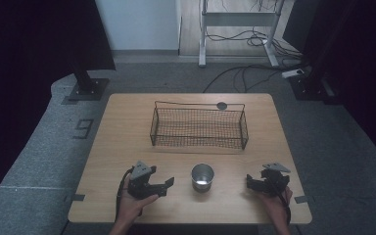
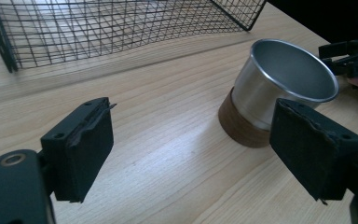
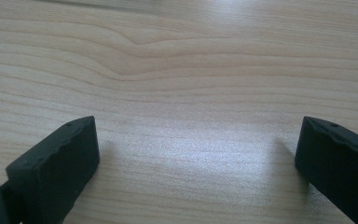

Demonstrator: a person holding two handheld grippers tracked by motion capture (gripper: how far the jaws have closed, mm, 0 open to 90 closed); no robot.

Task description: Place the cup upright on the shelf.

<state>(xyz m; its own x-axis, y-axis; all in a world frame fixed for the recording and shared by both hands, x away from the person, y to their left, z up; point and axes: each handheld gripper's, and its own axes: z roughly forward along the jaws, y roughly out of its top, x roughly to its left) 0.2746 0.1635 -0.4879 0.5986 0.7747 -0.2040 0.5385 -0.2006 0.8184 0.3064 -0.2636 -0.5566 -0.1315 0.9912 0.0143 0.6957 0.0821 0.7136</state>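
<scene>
On the left of the desk (image 1: 127, 122), my left tool (image 1: 162, 185) has its jaws spread with nothing between them, pointed toward the steel cup (image 1: 202, 176). That cup stands upright at the near middle, just in front of the wire basket (image 1: 199, 127). I'd judge the best approach is to come in level, straddle the cup's metal wall above its brown base, and squeeze gently so it doesn't tip. My right tool (image 1: 252, 182) rests farther right, jaws spread and empty, ready to steady.

Grey carpet floor (image 1: 44, 147), white wall (image 1: 137, 24), floor cables (image 1: 240, 73)
</scene>
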